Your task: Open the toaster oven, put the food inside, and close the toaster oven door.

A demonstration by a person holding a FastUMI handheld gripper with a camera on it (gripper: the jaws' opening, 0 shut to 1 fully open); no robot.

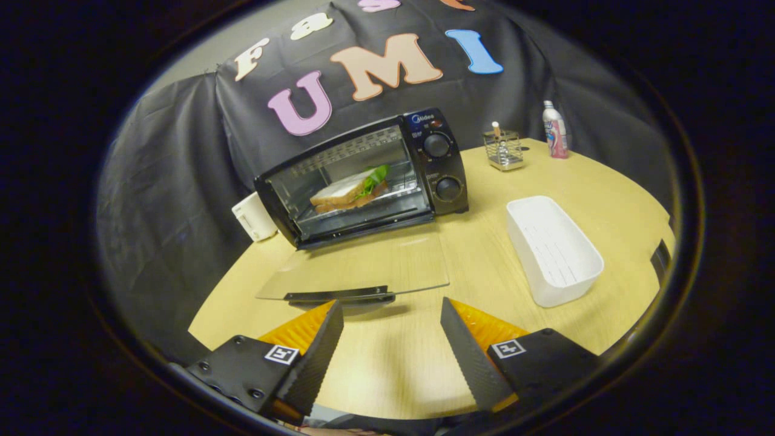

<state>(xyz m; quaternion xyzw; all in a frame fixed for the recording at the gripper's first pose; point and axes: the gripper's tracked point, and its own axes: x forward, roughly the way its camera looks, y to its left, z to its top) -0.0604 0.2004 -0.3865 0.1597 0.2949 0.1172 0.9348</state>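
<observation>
Gripper view, looking forward over a round wooden table (563, 181) toward the black cloth wall (175, 175). The gripper (392, 330) hangs above the near part of the table with its two fingers spread wide and nothing between them. Just ahead of the fingertips lies the dark handle (339, 295) of the toaster oven door (363, 266), a glass panel folded fully down and lying flat, its front edge close to the fingers. Beyond the door stands the toaster oven (363, 175), black, set at an angle, with two round knobs (437, 145) one above the other on its control panel; the brand name "Midea" can be read above the upper knob. Inside the oven a sandwich (351, 191) with white bread and a green leaf rests on the rack. A bare strip of table runs between the door's right edge and a white oblong bin (554, 251), which looks empty. Farther back, near the table's far edge, a small wire basket (503, 149) holds what may be a shaker, too small to tell for sure, and a white bottle (554, 130) with a pink label stands just beside it. A small white box (254, 216) sits against the oven's left side.
</observation>
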